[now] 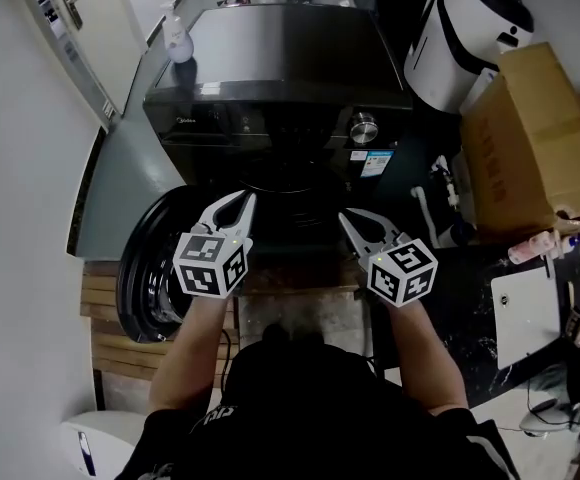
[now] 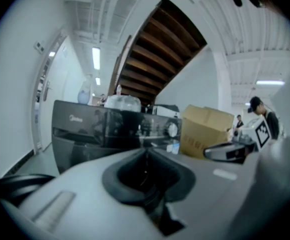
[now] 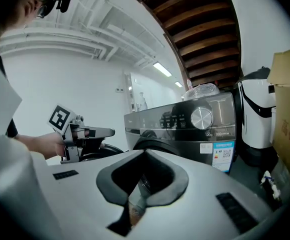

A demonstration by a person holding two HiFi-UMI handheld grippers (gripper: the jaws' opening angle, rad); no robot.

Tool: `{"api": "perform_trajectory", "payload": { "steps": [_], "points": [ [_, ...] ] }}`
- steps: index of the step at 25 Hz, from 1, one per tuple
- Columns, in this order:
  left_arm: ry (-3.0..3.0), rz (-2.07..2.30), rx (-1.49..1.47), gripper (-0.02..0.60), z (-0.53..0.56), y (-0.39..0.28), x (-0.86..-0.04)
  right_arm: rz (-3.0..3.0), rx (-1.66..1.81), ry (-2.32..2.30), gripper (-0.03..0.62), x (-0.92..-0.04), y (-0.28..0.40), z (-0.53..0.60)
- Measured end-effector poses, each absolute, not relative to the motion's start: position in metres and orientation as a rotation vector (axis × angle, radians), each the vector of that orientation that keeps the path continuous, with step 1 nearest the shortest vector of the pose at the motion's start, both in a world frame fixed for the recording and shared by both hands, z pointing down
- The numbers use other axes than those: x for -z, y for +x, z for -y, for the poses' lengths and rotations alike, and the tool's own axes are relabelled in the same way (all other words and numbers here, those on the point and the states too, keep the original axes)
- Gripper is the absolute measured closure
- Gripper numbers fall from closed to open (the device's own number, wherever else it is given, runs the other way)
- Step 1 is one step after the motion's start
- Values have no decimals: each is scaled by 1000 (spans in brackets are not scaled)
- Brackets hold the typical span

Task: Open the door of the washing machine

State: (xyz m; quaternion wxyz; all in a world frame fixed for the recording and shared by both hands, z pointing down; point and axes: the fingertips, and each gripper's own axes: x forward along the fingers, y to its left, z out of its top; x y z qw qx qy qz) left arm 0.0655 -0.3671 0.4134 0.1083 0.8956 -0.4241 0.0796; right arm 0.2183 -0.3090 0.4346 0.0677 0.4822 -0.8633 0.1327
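Washing machine [image 1: 270, 68] dead ahead. Door [image 1: 152, 268] stands open, swung out at head view's left. Left gripper [image 1: 245, 200] and right gripper [image 1: 348, 218] before the opening; both fingers closed, empty.

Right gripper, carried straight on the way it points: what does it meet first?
Most likely the front of the washer, which fills the view just past the tips; depth is unclear. The right gripper is shut and empty.

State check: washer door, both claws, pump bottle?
Washer door: open, swung to the left.
Left claw: shut, empty.
Right claw: shut, empty.
Pump bottle: upright.
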Motion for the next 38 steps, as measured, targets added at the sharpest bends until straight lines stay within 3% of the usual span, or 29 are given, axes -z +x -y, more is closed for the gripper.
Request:
{"api": "perform_trajectory", "payload": {
  "steps": [14, 38],
  "points": [
    [2703, 1359, -103, 574, 392, 33, -357, 2646, 26, 1656, 602, -346, 220, 323],
    [2705, 1335, -130, 574, 384, 48, -369, 2667, -34, 1609, 602, -359, 226, 314]
  ]
}}
